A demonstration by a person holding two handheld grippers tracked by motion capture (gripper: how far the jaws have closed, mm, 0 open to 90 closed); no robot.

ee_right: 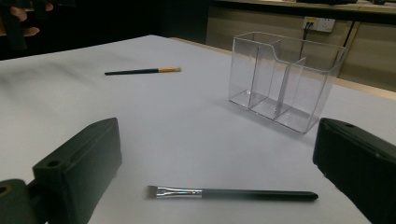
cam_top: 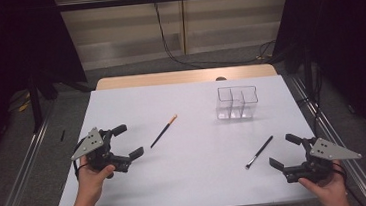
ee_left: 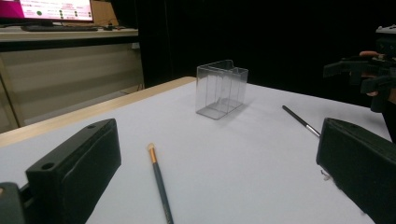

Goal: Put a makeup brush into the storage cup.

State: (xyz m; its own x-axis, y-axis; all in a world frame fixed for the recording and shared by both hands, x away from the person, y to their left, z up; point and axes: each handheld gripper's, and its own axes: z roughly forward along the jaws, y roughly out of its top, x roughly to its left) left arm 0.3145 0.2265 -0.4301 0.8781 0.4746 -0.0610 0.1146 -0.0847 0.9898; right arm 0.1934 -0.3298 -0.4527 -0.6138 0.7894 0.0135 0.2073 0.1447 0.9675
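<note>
A clear plastic organiser (cam_top: 236, 103) with several compartments stands empty at the table's back right; it also shows in the left gripper view (ee_left: 221, 88) and the right gripper view (ee_right: 285, 80). A dark brush with an orange tip (cam_top: 164, 131) (ee_left: 159, 179) (ee_right: 142, 71) lies left of centre. A black brush with a silver ferrule (cam_top: 259, 152) (ee_right: 233, 192) (ee_left: 301, 121) lies near the front right. My left gripper (cam_top: 127, 141) (ee_left: 219, 177) is open beside the orange-tipped brush. My right gripper (cam_top: 284, 150) (ee_right: 219, 177) is open, just right of the black brush.
The white table top (cam_top: 197, 172) has a wooden strip (cam_top: 183, 77) along its far edge. Metal rails (cam_top: 21, 167) run along both sides. Cables hang at the back wall. A lit monitor (ee_left: 44, 9) sits on a desk off to one side.
</note>
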